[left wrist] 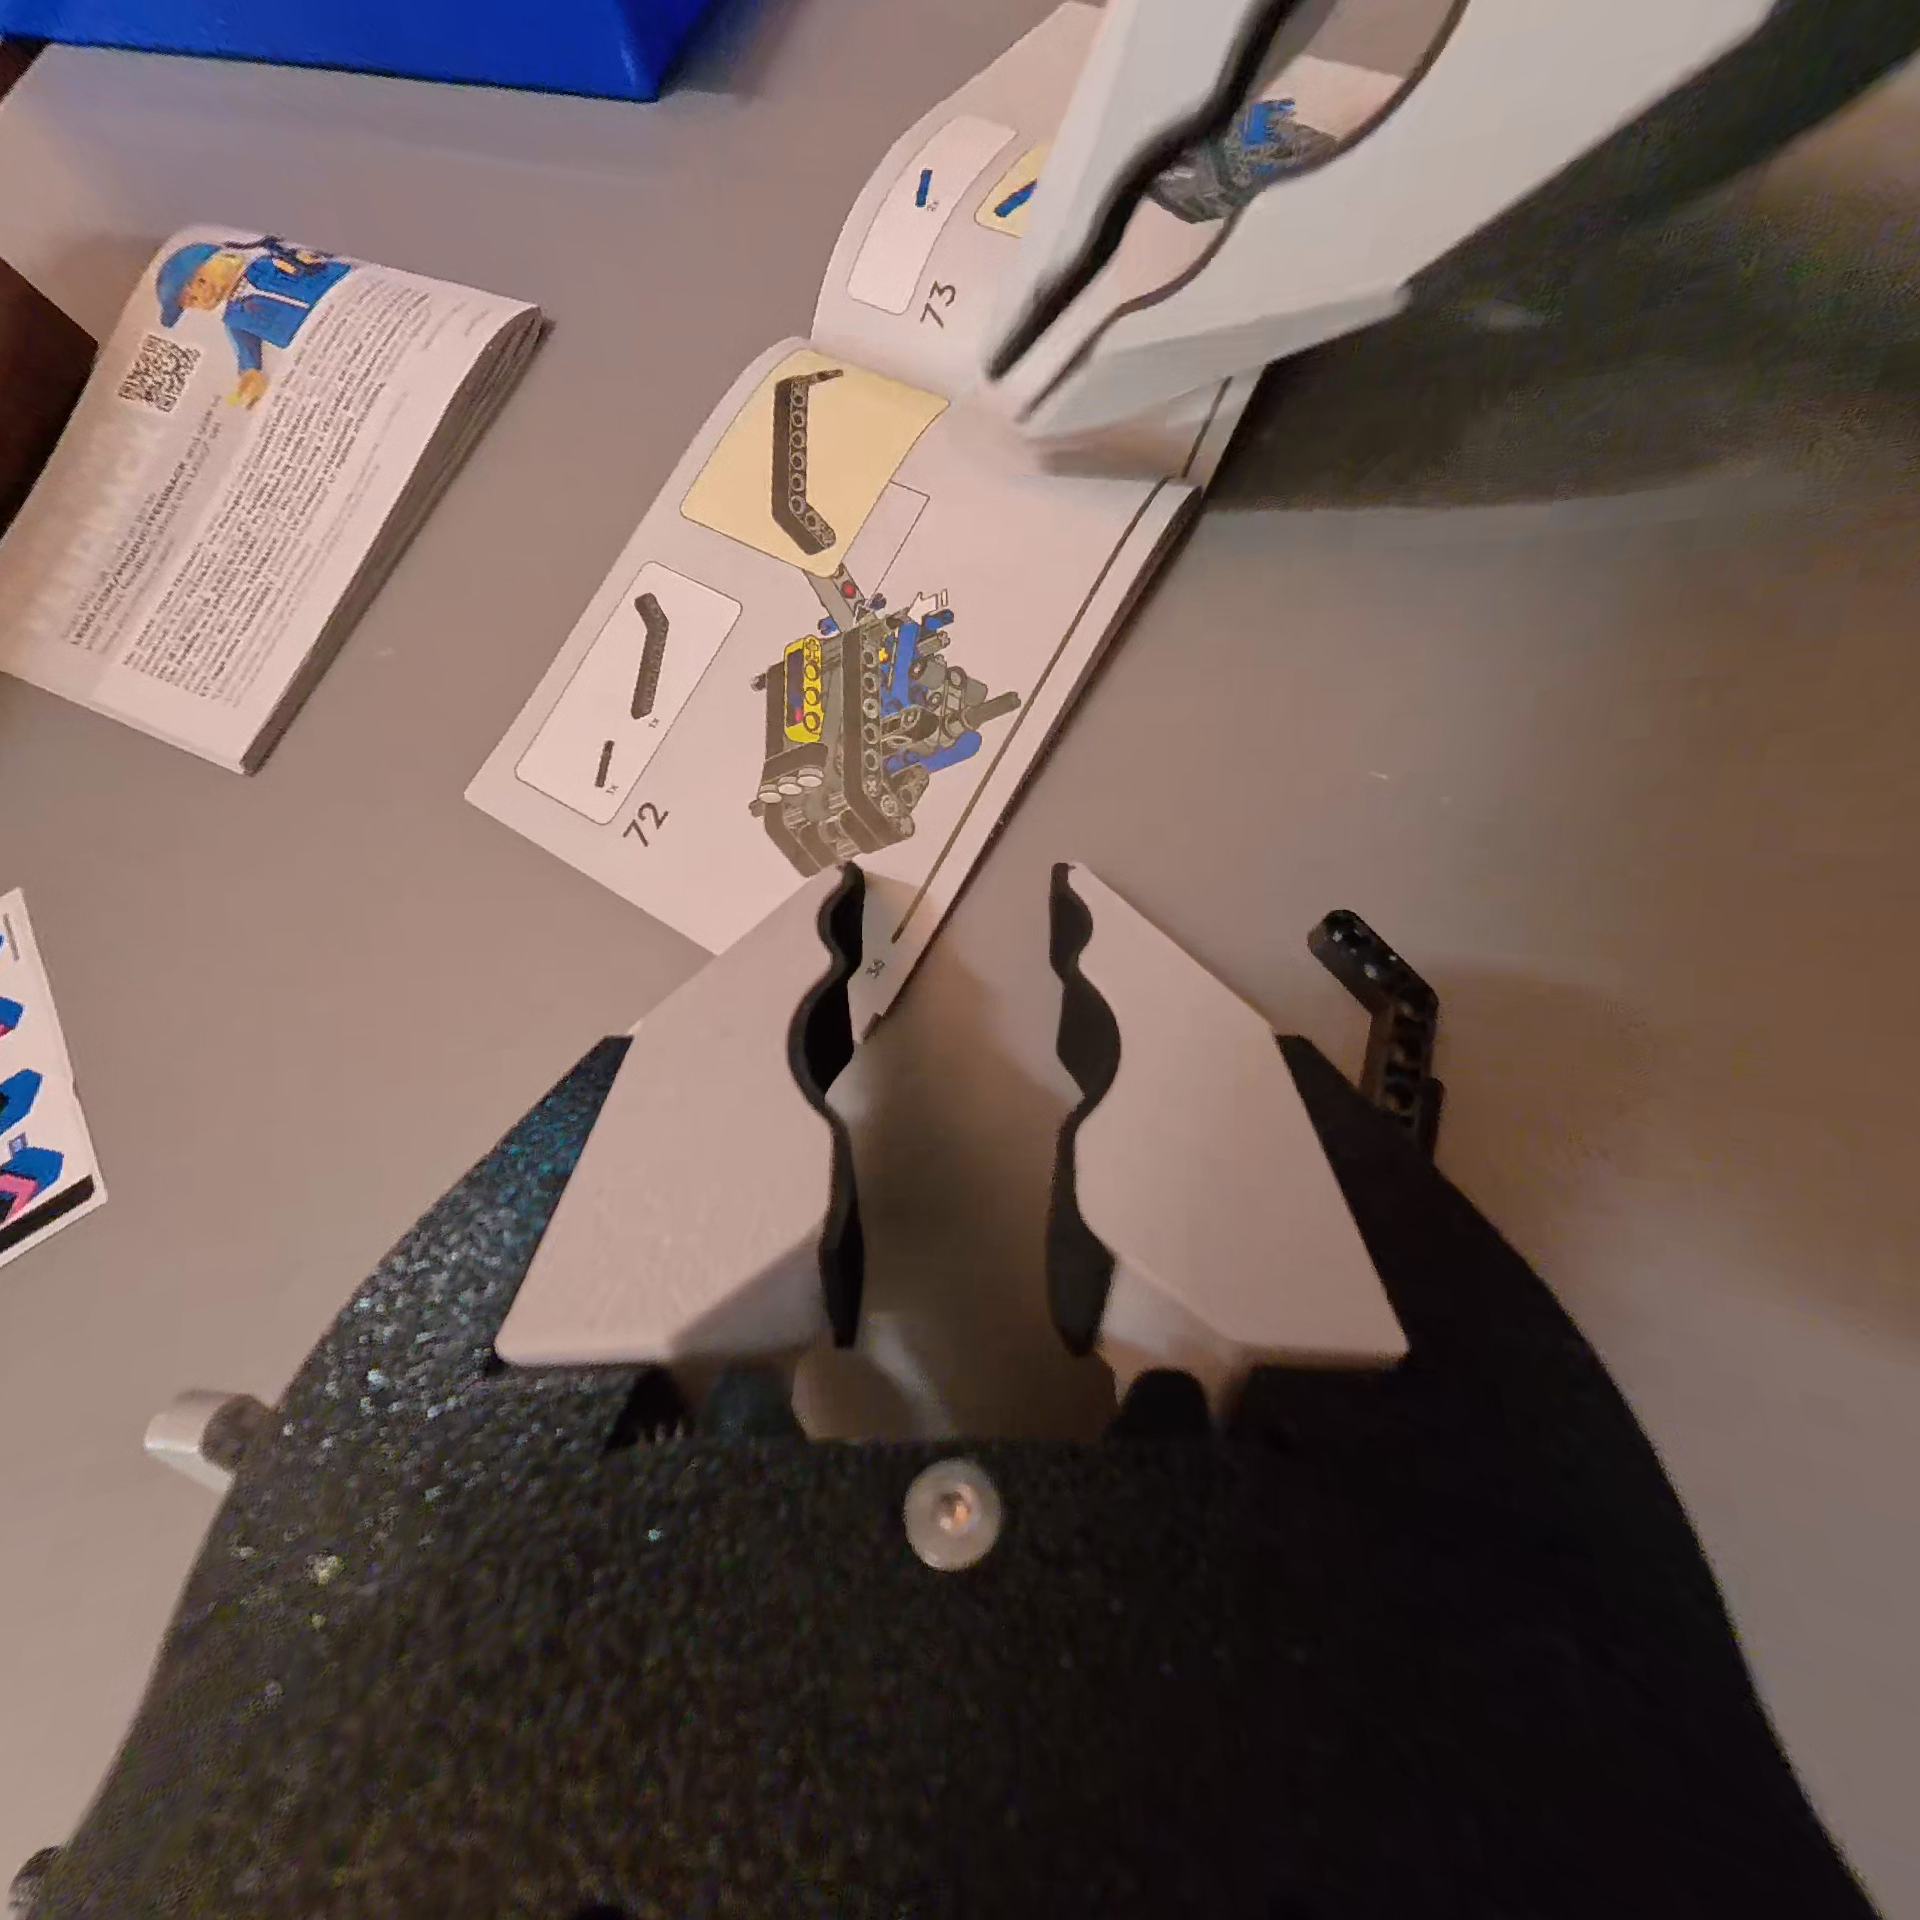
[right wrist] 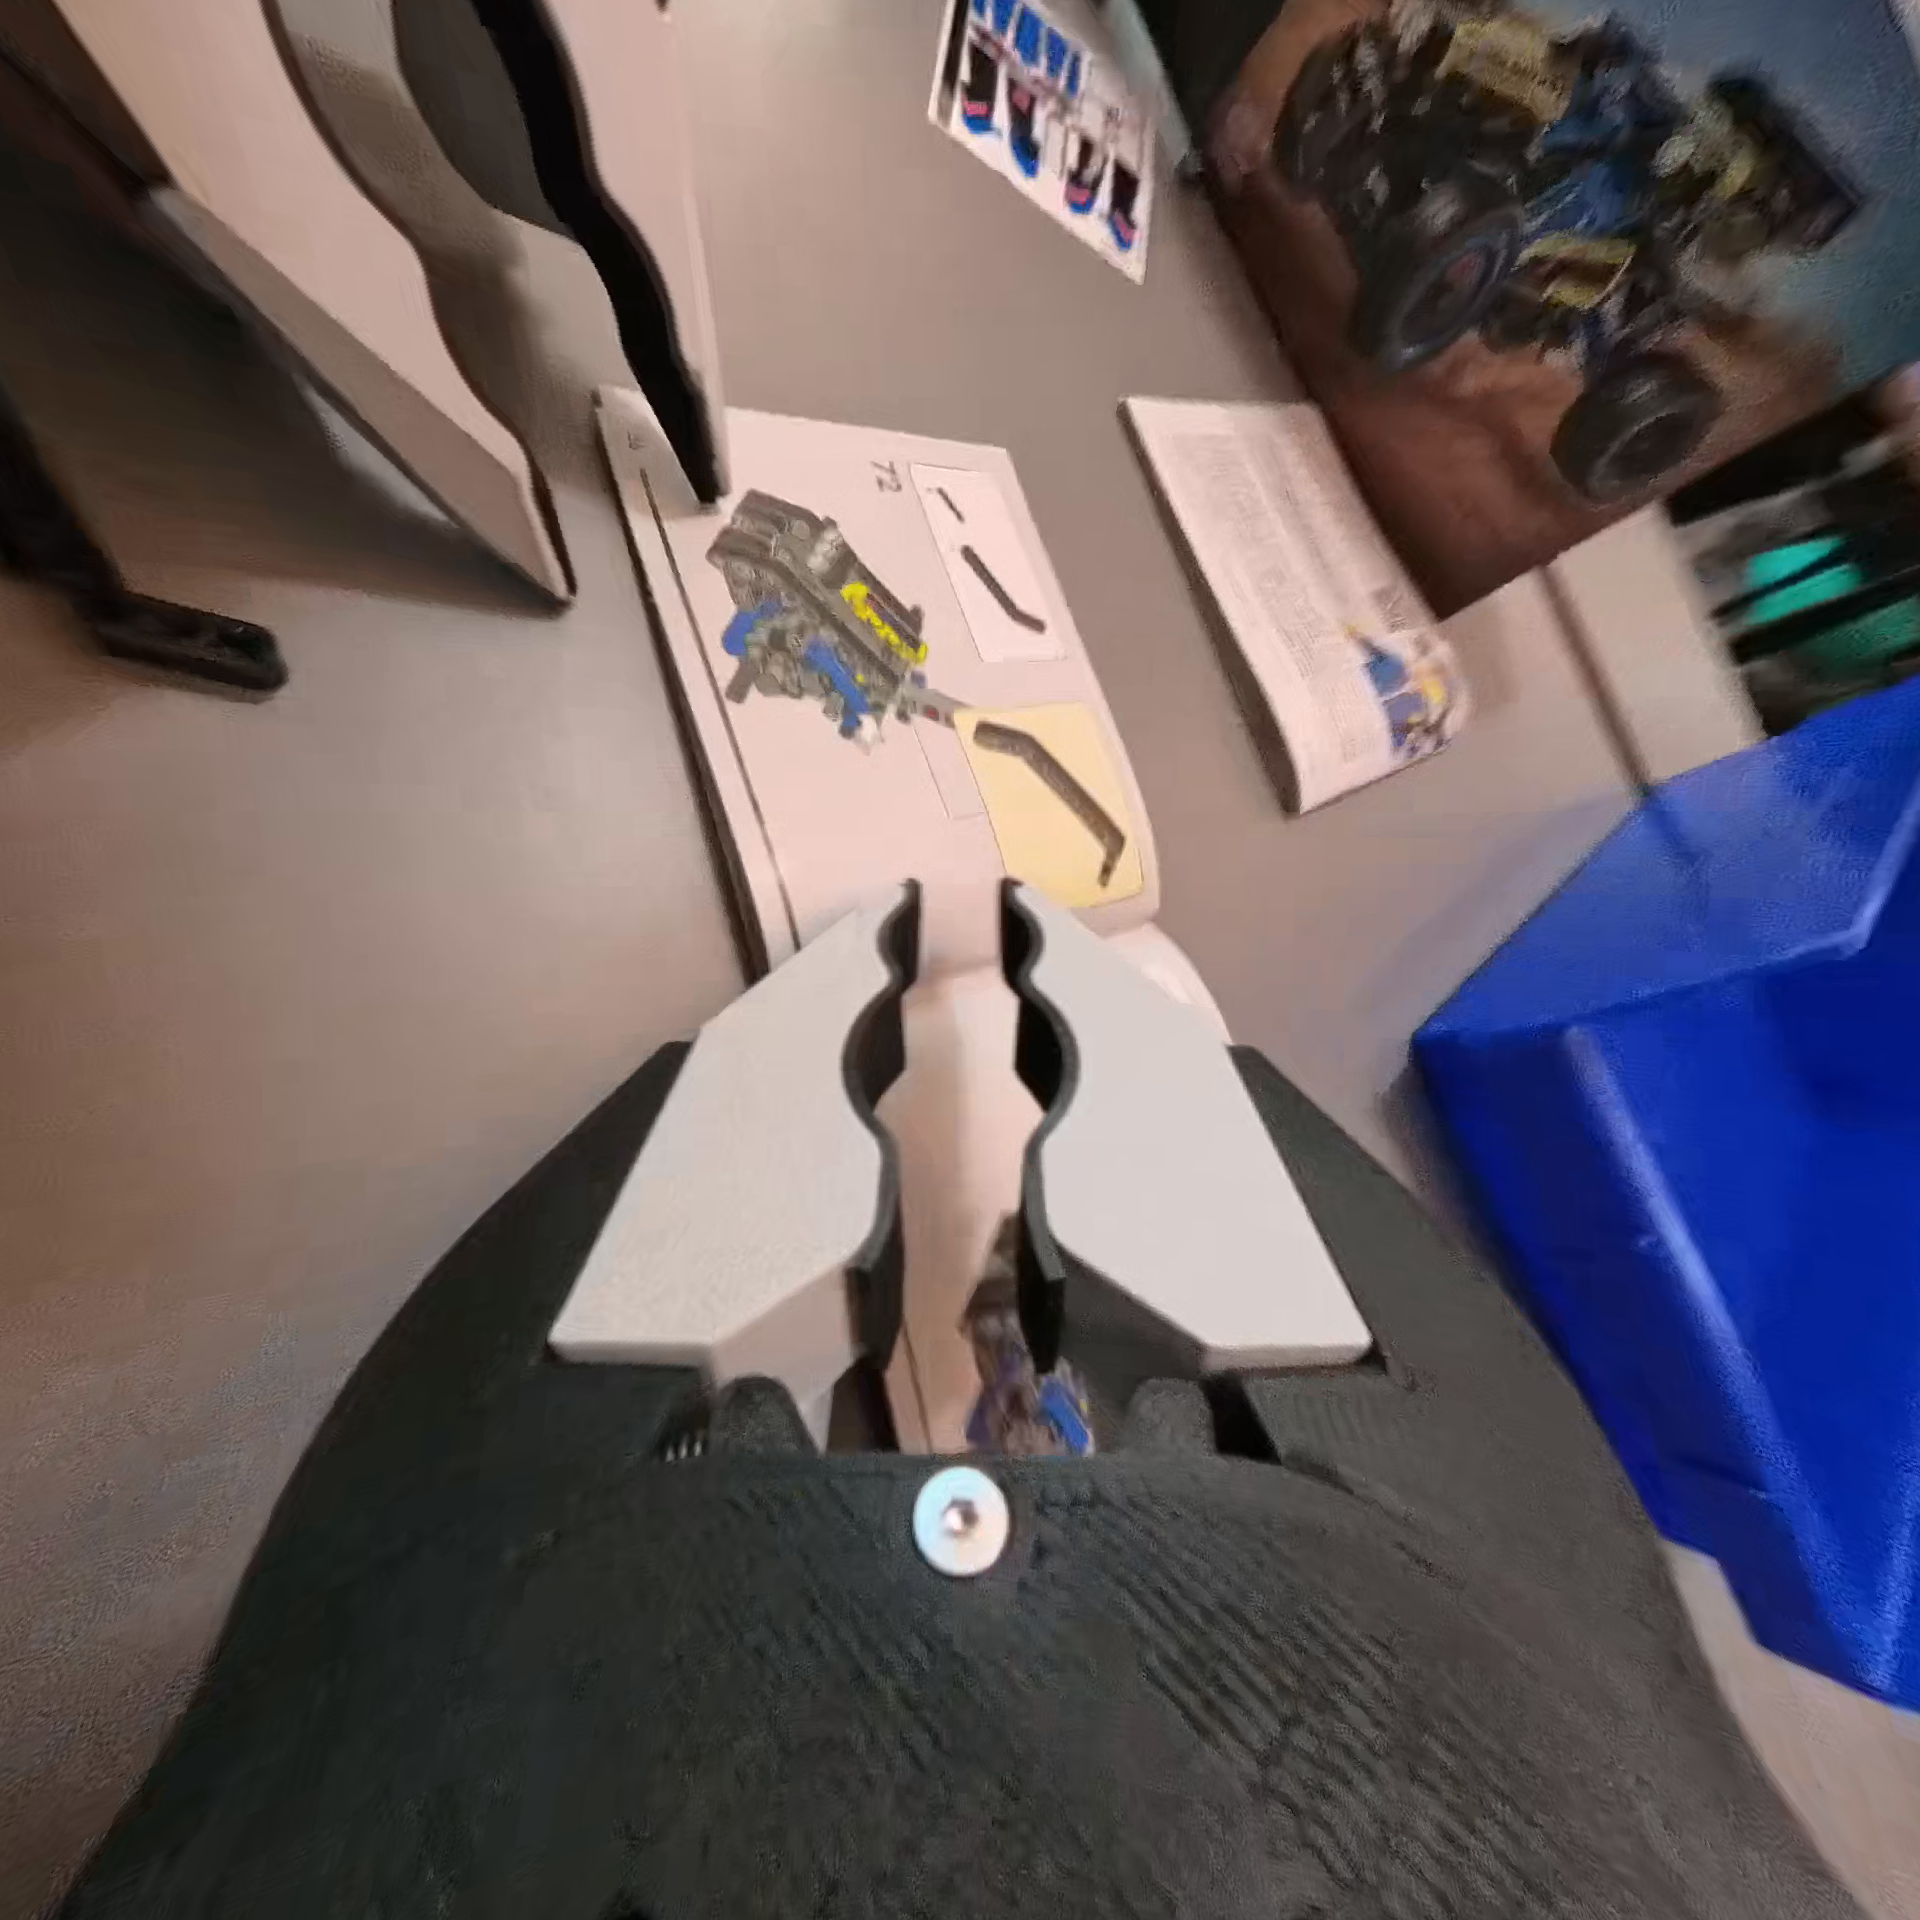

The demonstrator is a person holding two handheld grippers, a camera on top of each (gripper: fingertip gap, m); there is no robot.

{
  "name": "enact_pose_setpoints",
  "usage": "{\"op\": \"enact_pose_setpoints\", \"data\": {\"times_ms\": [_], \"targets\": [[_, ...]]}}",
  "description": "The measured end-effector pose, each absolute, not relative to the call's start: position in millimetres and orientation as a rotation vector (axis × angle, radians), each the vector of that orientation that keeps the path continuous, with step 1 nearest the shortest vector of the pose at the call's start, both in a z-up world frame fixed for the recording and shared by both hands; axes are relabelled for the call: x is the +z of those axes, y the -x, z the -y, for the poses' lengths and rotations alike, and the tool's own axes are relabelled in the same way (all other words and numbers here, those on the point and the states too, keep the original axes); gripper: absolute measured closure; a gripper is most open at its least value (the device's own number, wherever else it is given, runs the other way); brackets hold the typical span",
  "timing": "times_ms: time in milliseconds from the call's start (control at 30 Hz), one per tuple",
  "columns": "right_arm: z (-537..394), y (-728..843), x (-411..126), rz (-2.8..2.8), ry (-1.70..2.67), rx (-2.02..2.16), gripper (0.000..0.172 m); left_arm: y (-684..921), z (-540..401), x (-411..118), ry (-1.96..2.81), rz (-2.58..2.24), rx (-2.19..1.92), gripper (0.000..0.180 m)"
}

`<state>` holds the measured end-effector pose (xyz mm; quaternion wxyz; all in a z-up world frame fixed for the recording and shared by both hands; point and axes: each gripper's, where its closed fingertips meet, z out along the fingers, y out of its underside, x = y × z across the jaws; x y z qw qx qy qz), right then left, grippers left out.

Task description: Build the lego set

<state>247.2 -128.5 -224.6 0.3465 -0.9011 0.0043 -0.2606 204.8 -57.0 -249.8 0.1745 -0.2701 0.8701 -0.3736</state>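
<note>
Two grippers: both over an open instruction booklet on a grey table.
Left gripper: fingers spread, holding nothing, at the booklet's near corner.
Right gripper: fingers slightly apart, nothing pinched, above the booklet's fold.
Nearby: black angled beam, second closed booklet, sticker sheet, blue bin.

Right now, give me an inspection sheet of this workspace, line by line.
Surface: grey tabletop, bare between items.
Job's things: open instruction booklet; black angled beam lying beside the left gripper.
Clutter: folded leaflet; sticker sheet; blue bin; box with a truck picture.
Grippers: left gripper open over the booklet's near corner; right gripper slightly open over the booklet's far page, nothing seen between its fingers.
Cables: nothing seen.
Surroundings: blurred, cannot tell.
</note>
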Motion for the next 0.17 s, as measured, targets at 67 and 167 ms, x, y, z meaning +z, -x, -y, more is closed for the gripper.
{"op": "enact_pose_setpoints", "data": {"times_ms": [67,167], "targets": [[151.5,-269.5,-211.5,-0.082,2.387,-0.665,0.147,-204.3,57.3,-249.8,0.762,-2.468,-1.060,0.148],[166.4,-281.3,-212.1,-0.118,2.457,-0.301,0.125,-204.1,57.1,-249.6,0.758,-2.465,-1.057,0.149]]}}
